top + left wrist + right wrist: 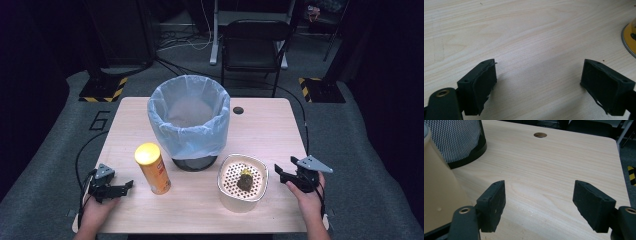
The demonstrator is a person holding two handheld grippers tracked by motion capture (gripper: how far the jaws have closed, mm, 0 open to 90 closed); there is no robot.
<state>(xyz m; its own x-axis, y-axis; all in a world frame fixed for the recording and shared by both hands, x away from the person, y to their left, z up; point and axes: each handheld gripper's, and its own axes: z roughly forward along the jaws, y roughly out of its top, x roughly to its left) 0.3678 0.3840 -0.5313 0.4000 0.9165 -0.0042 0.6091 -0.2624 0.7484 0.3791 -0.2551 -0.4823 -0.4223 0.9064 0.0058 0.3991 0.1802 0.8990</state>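
A lined bin (189, 122) is set at the table's (265, 127) middle, toward the far edge. A tall canister (152, 168) is placed before it to the left, and a perforated container (243, 183) before it to the right, holding a small lump (245, 180).

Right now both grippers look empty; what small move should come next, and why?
Probably ease the right gripper left toward the beige container. Its jaws stand open over bare table, with the container just beside them and a dark scrap on its perforated insert, near the lined bin.
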